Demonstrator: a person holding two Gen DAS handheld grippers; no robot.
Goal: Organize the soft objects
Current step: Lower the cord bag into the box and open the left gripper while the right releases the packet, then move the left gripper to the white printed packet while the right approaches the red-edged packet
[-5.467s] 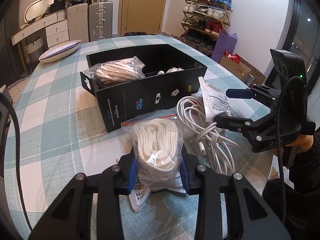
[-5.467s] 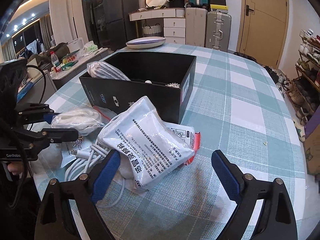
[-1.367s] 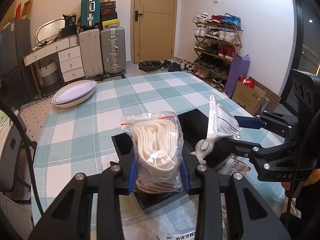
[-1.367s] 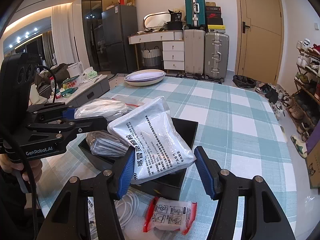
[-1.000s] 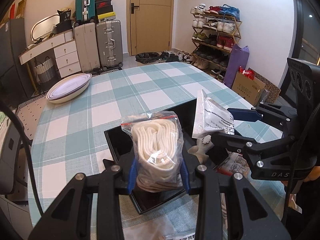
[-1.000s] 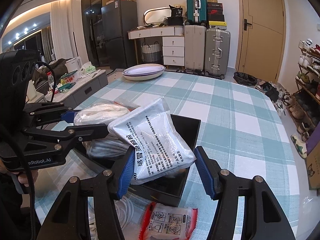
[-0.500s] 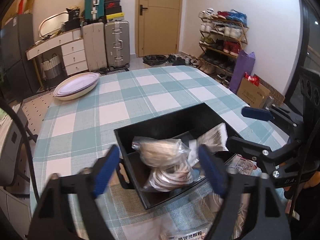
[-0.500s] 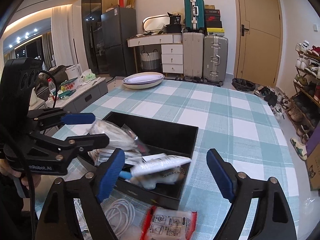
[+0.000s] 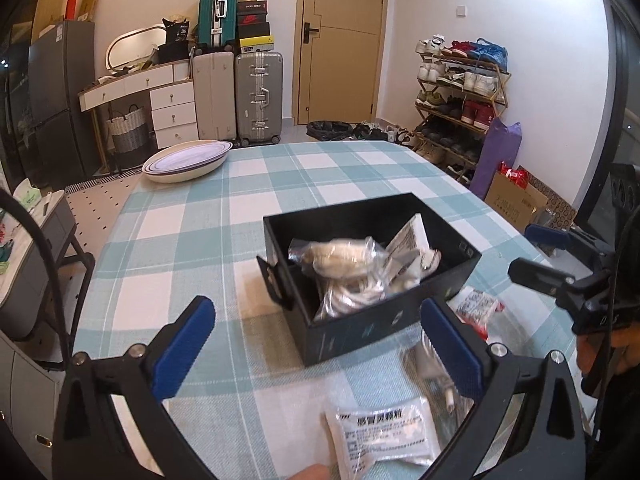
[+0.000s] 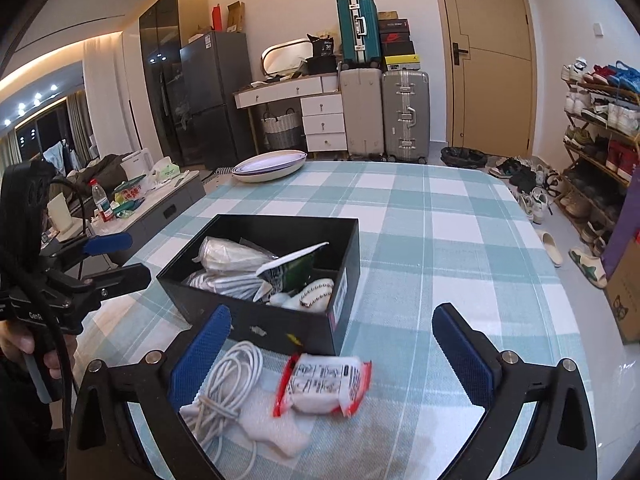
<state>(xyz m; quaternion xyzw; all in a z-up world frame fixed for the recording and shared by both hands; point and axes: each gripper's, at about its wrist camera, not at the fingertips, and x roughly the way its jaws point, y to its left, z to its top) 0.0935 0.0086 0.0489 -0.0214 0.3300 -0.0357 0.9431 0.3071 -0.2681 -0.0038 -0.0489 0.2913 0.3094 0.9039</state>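
A black box (image 9: 384, 320) (image 10: 280, 326) stands on the checked table. Inside lie clear bags of white cord (image 9: 340, 256) (image 10: 228, 256) and a white printed pouch (image 9: 408, 240) (image 10: 292, 262). My left gripper (image 9: 316, 344) is open and empty, above the table in front of the box. My right gripper (image 10: 332, 348) is open and empty, also in front of the box. Below it lie a red-edged packet (image 10: 324, 384) and a white cable coil (image 10: 228, 380). A white printed packet (image 9: 384, 436) lies near my left gripper. Each gripper shows in the other's view, the right (image 9: 540, 252) and the left (image 10: 112, 256).
A white oval dish (image 9: 184, 160) (image 10: 268, 166) sits at the table's far edge. A bubble-wrap sheet (image 10: 276, 428) lies under the cable. Suitcases, drawers and a shoe rack stand beyond the table. The table edge (image 10: 576, 320) runs along the right.
Both grippers opened and let go of their bags, which now lie in the box. Both grippers then pulled back from the box.
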